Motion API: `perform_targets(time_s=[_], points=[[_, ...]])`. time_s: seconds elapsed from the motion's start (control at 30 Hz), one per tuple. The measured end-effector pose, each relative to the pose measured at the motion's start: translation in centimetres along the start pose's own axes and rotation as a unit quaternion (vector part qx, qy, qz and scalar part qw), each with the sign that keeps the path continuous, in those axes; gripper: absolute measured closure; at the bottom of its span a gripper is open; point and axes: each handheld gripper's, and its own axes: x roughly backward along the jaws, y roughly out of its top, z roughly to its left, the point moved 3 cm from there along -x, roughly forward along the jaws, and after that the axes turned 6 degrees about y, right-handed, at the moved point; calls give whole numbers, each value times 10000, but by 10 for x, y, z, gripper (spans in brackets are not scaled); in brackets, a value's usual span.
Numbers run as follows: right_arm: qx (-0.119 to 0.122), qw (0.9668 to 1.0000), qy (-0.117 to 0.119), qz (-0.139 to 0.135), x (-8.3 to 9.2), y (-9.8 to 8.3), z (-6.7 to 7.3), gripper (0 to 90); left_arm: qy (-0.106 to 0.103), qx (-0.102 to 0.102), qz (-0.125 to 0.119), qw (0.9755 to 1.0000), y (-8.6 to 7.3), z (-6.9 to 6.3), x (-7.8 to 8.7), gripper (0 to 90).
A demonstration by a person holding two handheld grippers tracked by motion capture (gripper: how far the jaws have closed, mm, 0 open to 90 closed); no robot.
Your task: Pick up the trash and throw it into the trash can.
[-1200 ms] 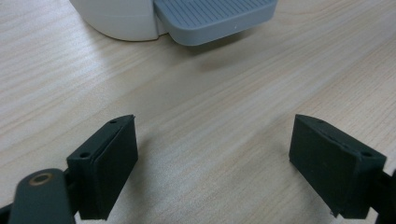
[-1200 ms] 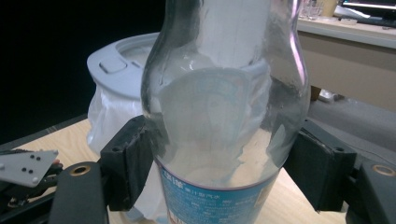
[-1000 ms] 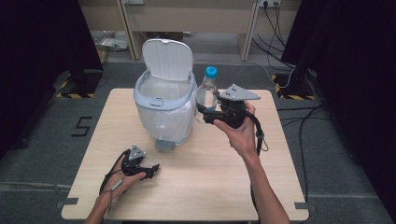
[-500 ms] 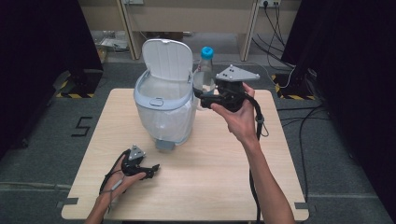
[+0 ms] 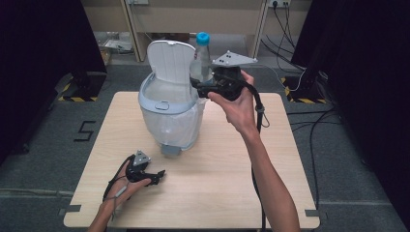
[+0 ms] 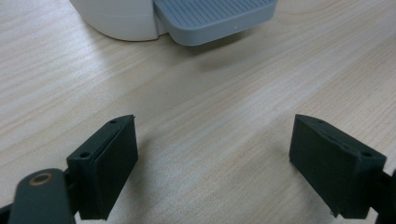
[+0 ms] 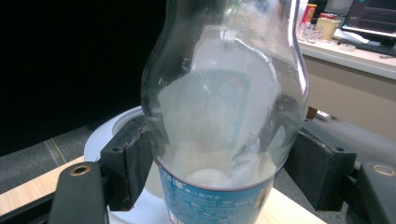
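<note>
A clear plastic bottle (image 5: 199,63) with a blue cap is held upright in the air, just right of the open bin's rim. My right gripper (image 5: 202,88) is shut on the bottle (image 7: 224,112), its black pads (image 7: 128,161) pressing both sides above the blue label. The white pedal bin (image 5: 167,113) stands at the back middle of the table with its lid (image 5: 170,60) raised. My left gripper (image 5: 155,176) rests on the table near the front left, open, with bare wood between its pads (image 6: 112,165). The bin's grey pedal (image 6: 212,18) lies just ahead of it.
The wooden table (image 5: 290,159) has free room to the right and in front of the bin. A cable (image 5: 258,111) hangs from the right gripper along the forearm. Dark curtains and a desk stand beyond the table.
My right gripper has lifted the bottle higher and slightly left, toward the bin's open top. The left gripper has stayed where it was.
</note>
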Motion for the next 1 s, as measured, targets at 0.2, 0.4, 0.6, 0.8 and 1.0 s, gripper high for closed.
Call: perform_targets(time_s=[0.2,0.4,0.6,0.8,1.0], points=[[-17,9999,93,37,-21,11,5,283,2,1,-8,10000,0,0,0,141],[-54,9998,204,55,-43,16,11,284,6,0,-3,10000,0,0,0,141],[-21,9996,240,149,-63,20,15,284,5,-15,7,10000,0,0,0,141],[-40,9987,297,419,-84,12,15,283,0,8,-7,10000,0,0,0,142],[-77,9973,295,670,-99,-4,13,283,3,6,-2,10000,0,0,0,142]])
